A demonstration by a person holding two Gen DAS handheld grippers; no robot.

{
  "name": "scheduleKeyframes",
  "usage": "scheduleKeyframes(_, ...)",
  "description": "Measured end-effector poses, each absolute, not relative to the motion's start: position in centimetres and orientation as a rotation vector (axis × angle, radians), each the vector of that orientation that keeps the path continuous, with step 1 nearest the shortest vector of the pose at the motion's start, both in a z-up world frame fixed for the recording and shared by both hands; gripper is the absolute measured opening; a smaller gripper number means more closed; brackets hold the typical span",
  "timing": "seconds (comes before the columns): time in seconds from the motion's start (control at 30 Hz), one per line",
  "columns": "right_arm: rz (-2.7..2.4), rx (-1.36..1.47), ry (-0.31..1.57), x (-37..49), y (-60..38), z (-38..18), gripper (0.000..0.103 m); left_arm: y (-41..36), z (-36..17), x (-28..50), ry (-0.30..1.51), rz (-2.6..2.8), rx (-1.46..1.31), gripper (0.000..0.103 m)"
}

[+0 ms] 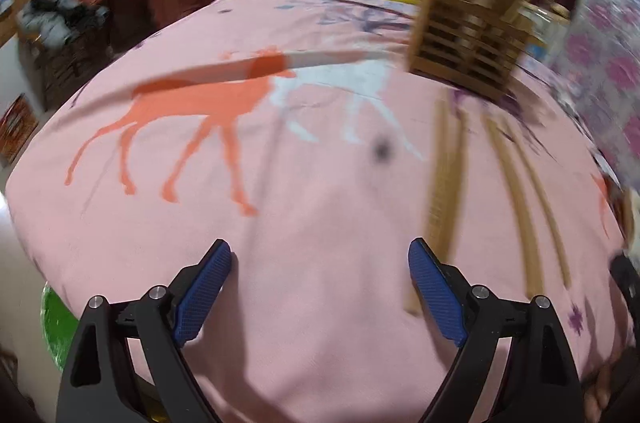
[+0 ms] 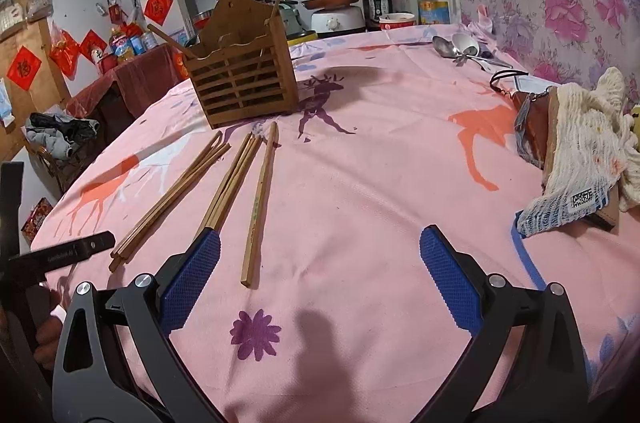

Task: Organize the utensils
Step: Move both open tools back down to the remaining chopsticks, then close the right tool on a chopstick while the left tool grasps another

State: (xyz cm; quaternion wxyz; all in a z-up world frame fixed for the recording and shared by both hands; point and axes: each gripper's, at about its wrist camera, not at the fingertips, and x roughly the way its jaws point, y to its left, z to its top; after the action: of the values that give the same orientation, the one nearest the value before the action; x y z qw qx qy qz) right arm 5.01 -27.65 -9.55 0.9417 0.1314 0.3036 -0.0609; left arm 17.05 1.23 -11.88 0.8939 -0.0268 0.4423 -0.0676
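I had the pink tablecloth (image 2: 360,183) filling both views, with the wooden utensil holder (image 2: 244,79) standing upright on it toward the far side and already holding a few chopsticks. In front of the holder, on my side, lay loose chopsticks (image 2: 228,183) in three bunches, while spoons (image 2: 460,49) sat well to its right. My left gripper (image 1: 320,287) and right gripper (image 2: 320,279) both stood wide apart, gripping nothing.

Pink deer-print tablecloth (image 2: 360,183), brown chopsticks (image 2: 256,207)

1 wooden holder (image 2: 244,79), 3 groups of loose chopsticks (image 2: 256,203), 2 spoons (image 2: 456,47), 2 claws (image 2: 320,259).
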Motion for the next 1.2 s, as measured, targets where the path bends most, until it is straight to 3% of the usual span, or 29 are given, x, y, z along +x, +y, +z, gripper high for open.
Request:
scheduleKeyframes(0.23, -0.123, 0.280, 0.621, 5.1, -27.9, -9.7, 0.096, -3.2, -12.8, 15.2, 0.893, -0.198, 0.098, 0.089)
scheduleKeyframes(0.5, -0.113, 0.279, 0.632, 5.1, -27.9, -9.9, 0.096, 1.2, -11.3, 15.1, 0.865, -0.179, -0.026, 0.089)
scheduleKeyframes(0.8, -0.107, 0.260, 0.636, 5.1, -27.3, -10.1, 0.096, 0.6, -12.5, 14.0, 0.863, -0.197, 0.058, 0.088)
scheduleKeyframes(0.9, -0.102, 0.248, 0.636, 5.1, -27.1, -10.1, 0.096, 0.3, -12.9, 14.7, 0.843, -0.153, 0.091, 0.083)
scheduleKeyframes(1.07, -0.108, 0.249, 0.633, 5.1, -27.2, -10.1, 0.096, 1.1, -12.5, 15.9, 0.846, -0.121, 0.064, 0.050)
scheduleKeyframes(1.2, -0.099, 0.242, 0.642, 5.1, -27.1, -10.3, 0.095, -0.2, -12.5, 15.0, 0.830, -0.166, 0.094, 0.047)
